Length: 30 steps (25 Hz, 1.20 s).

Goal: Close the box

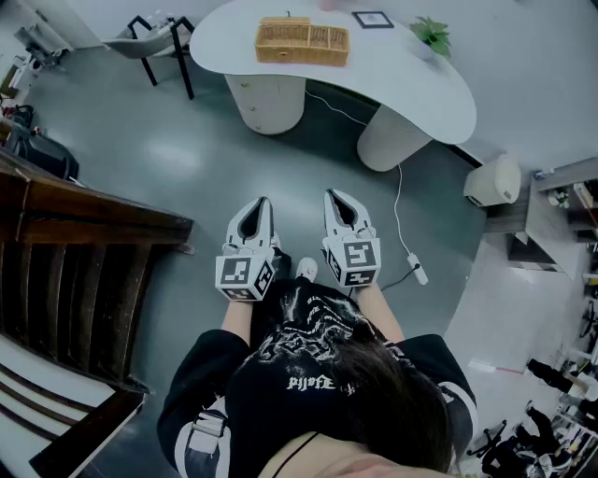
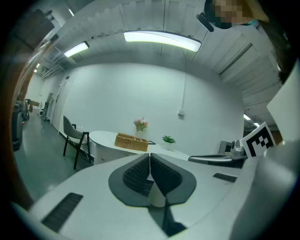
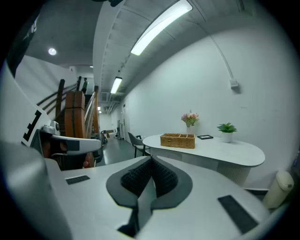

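Well back from the table, both grippers shut and empty

Ahead of the person, the left gripper (image 1: 260,202) and right gripper (image 1: 335,194) are held side by side over the grey floor (image 1: 187,159), each with its jaws pressed together and nothing between them. The wicker box (image 1: 302,41) sits on the white table (image 1: 411,89), well apart from both grippers. Its top is open and dividers split it into compartments; what lies in them is too small to tell. Just behind the box stands a vase of pink flowers (image 3: 189,120). Further along the table, a small white pot holds a green plant (image 1: 431,35), with a dark picture frame (image 1: 372,19) lying between it and the box.
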{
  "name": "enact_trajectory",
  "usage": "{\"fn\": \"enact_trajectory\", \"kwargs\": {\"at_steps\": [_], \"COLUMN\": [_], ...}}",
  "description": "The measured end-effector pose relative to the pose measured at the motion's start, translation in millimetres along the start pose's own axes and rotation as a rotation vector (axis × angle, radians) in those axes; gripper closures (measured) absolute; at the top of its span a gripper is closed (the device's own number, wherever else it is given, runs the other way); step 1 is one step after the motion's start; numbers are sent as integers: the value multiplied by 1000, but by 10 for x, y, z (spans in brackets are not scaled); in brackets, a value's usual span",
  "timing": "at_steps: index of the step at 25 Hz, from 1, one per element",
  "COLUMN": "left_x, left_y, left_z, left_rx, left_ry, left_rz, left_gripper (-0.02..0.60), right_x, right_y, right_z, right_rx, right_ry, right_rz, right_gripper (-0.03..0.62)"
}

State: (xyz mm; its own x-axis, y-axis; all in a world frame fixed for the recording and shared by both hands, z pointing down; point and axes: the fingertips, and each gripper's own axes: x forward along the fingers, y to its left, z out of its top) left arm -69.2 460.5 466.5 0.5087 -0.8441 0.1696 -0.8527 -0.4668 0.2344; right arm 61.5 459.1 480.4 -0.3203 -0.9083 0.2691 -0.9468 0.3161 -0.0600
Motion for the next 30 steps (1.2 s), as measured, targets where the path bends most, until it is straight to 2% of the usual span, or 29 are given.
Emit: {"fn": "enact_trajectory", "kwargs": {"at_steps": [6, 11, 16, 23, 30], "left_x": [10, 158, 409, 847, 1256], "left_y": [-34, 122, 379, 911, 1516], "left_z": [24, 84, 217, 478, 788], "left_rx": [17, 15, -1, 19, 29], "left_ry": [9, 16, 10, 6, -1], "left_rz": [-24, -44, -72, -131, -166], "left_gripper": [554, 554, 554, 554, 554], "right_x": [-24, 151, 418, 1045, 1696], "right_y": [4, -46, -100, -68, 79], "right_z": [-24, 7, 131, 348, 648], "right_rx": [9, 81, 103, 144, 115], "right_ry": [12, 11, 3, -11, -19], "right_rz": [-15, -29, -66, -117, -144], "right_gripper": [570, 569, 569, 569, 569]}}
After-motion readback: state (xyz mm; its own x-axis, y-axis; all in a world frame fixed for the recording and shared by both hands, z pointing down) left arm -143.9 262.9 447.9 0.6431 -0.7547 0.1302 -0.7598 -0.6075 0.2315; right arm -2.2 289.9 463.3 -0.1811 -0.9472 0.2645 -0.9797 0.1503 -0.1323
